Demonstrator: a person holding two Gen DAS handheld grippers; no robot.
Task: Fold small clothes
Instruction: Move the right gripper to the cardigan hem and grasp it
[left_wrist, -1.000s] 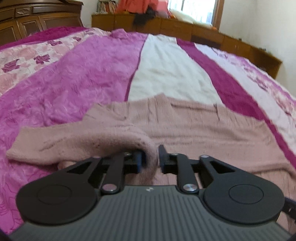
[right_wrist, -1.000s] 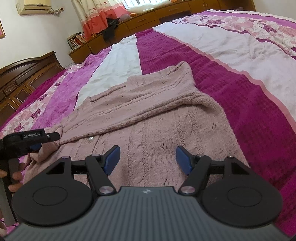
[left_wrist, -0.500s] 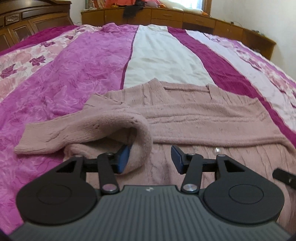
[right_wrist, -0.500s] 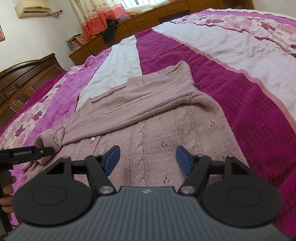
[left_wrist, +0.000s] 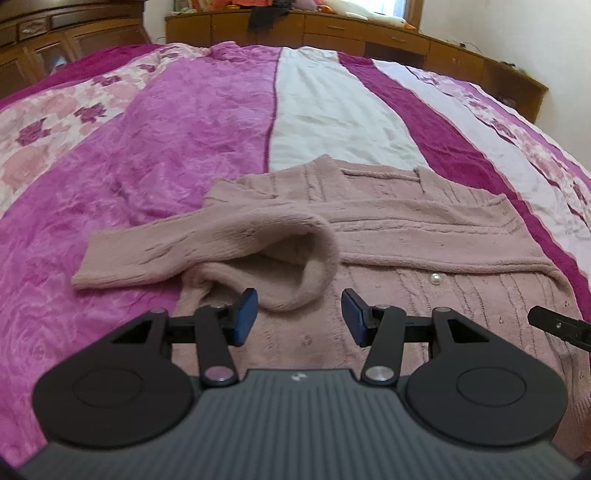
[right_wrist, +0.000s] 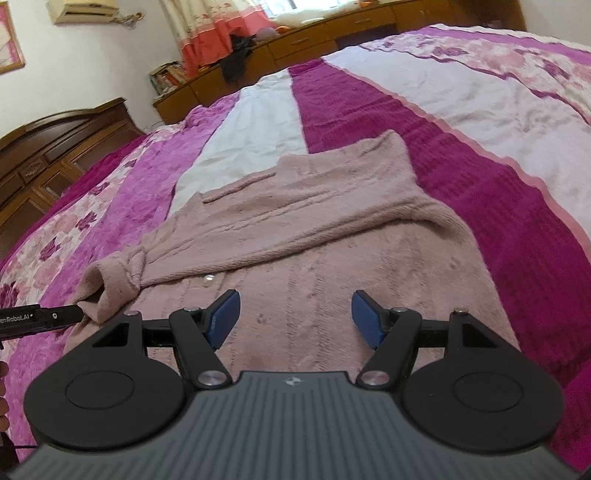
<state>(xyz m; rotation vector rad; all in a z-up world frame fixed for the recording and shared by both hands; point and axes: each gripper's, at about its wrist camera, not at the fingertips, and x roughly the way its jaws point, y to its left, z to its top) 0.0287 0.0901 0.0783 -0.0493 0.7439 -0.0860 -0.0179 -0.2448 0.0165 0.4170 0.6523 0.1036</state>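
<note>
Two grippers hang over the bed, and both have their blue-padded fingers spread wide with nothing between them. The left gripper (left_wrist: 298, 317) sits low over the near left part of a pink knitted cardigan (left_wrist: 388, 236), its left finger pad (left_wrist: 245, 316) just beside the curled end of a sleeve (left_wrist: 258, 240). That sleeve is folded back over itself, so a soft loop stands up with its open mouth facing the fingers, while the rest of it runs out to the left, off the cardigan's body and flat on the bedspread (left_wrist: 166, 129). I cannot tell whether the pad touches the wool.

The right gripper (right_wrist: 295, 319) hovers above the middle of the cardigan (right_wrist: 332, 258), clear of the knit as far as I can see. The cardigan's other sleeve (right_wrist: 295, 225) lies across its chest, from the right shoulder down toward the left edge. A pearl button (right_wrist: 208, 278) shows just under that sleeve, near the cardigan's front. Its neckline points away toward the far side of the bed.

Beyond the cardigan, the striped bedspread (right_wrist: 406, 92) runs in purple, white and flowered bands. Past it, along the wall, stands a low wooden cabinet (right_wrist: 295, 44) with a dark garment (right_wrist: 234, 61) draped on it.
</note>
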